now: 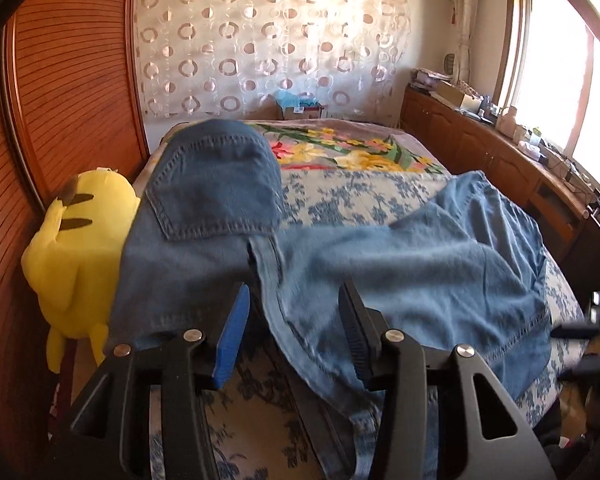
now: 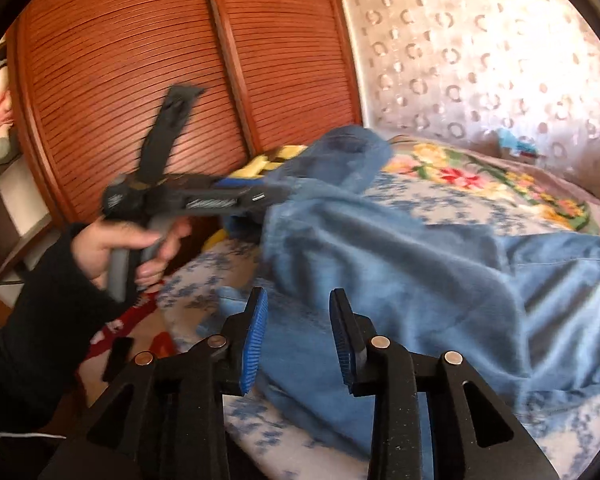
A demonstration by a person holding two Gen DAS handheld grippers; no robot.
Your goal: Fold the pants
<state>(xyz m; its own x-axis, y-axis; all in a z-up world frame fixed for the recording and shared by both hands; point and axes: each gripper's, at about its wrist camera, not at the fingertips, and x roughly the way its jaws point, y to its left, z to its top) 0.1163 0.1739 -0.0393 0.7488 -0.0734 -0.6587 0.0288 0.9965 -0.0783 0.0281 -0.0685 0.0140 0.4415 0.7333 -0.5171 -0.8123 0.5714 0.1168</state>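
Blue denim pants (image 1: 400, 272) lie crumpled across the bed (image 1: 340, 200), which has a blue-flowered sheet. Their back pocket (image 1: 216, 192) faces up at the left, and a leg spreads out to the right. My left gripper (image 1: 294, 320) hangs just over the pants near the bed's front edge. It is open, and a seam runs below the gap without touching either pad. My right gripper (image 2: 298, 320) is also open, over a fold of the pants (image 2: 420, 264). In the right wrist view, a hand (image 2: 140, 244) in a black sleeve holds the blurred left tool by the waistband.
A yellow plush toy (image 1: 72, 256) leans between the bed's left side and the slatted wooden wardrobe doors (image 1: 68, 80). A bright floral blanket (image 1: 340, 148) covers the far half of the bed. A low wooden cabinet (image 1: 480, 148) with clutter on top runs under the window at the right.
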